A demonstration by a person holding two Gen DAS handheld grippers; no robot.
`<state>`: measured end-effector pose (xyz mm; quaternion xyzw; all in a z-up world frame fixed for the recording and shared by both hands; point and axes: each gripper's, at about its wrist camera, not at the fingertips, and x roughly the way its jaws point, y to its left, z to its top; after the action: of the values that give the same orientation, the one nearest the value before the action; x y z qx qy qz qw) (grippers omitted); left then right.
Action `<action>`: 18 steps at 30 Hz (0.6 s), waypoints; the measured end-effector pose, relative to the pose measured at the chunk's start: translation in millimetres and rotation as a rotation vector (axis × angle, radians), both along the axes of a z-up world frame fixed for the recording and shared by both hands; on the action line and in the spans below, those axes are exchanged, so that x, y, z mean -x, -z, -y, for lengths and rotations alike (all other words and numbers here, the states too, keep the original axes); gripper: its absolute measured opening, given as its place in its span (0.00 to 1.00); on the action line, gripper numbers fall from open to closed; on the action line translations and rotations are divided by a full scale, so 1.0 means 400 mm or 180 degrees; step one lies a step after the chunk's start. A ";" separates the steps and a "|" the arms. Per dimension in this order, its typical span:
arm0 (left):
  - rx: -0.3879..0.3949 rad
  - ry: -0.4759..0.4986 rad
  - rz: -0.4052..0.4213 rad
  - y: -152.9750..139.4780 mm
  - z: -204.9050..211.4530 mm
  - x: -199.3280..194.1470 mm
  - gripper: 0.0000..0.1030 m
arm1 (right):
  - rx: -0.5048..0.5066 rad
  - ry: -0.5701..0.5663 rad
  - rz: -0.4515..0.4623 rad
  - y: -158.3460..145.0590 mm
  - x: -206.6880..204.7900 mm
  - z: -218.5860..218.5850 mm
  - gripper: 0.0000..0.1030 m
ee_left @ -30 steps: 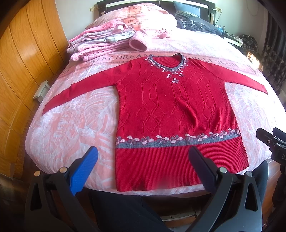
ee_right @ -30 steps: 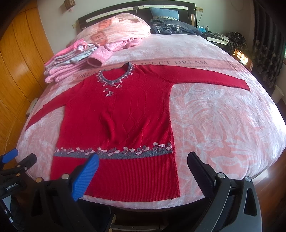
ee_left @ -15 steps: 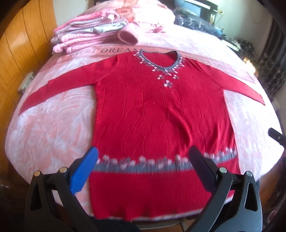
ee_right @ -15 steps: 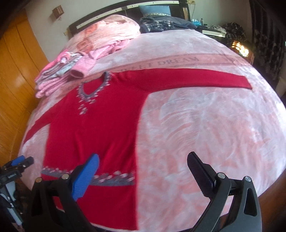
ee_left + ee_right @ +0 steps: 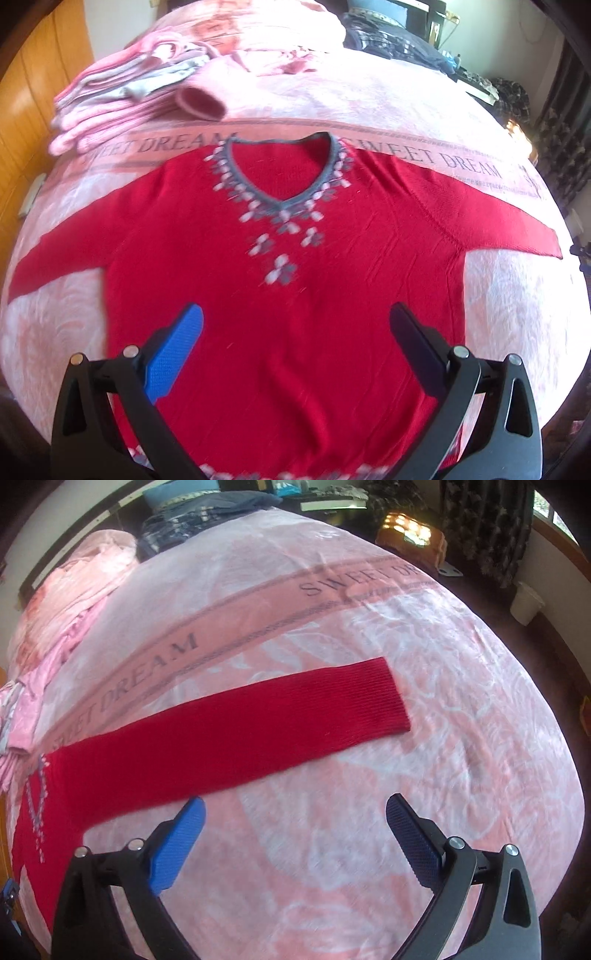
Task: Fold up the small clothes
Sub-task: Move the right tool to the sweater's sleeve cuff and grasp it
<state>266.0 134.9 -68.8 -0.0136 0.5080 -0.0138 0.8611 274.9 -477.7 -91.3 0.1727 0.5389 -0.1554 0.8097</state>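
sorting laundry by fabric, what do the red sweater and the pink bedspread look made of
Red sweater: looks like a matte knit, perhaps wool or acrylic; fine ribs show along its sleeve.
Pink bedspread: seems a soft plush or fleece, with a fuzzy, faintly shiny leaf pattern.

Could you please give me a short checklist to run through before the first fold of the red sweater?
1. Red sweater lies flat, front up: ok.
2. Right sleeve spread straight on the bedspread: ok.
3. Left hand-held gripper open, empty, over the sweater body: ok.
4. Right hand-held gripper open, empty, near the sleeve: ok.
5. Pile of pink clothes apart from the sweater: ok.
6. Hem lying flat: cannot tell, mostly out of view.
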 end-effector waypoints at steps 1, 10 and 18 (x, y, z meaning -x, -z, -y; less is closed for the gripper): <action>-0.0001 0.0003 0.0010 0.005 0.011 -0.015 0.97 | -0.0061 0.0055 -0.0003 0.015 -0.009 0.034 0.95; -0.0105 -0.0007 -0.0040 0.071 0.039 -0.091 0.97 | -0.0406 0.0338 -0.0264 0.167 -0.062 0.207 0.84; -0.0152 -0.0017 -0.0131 0.119 0.035 -0.117 0.97 | -0.0290 0.0370 -0.0184 0.164 -0.086 0.228 0.46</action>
<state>312.8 121.0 -116.4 0.0053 0.5258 0.0009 0.8506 309.4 -569.0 -156.9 0.2358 0.5577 -0.1824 0.7747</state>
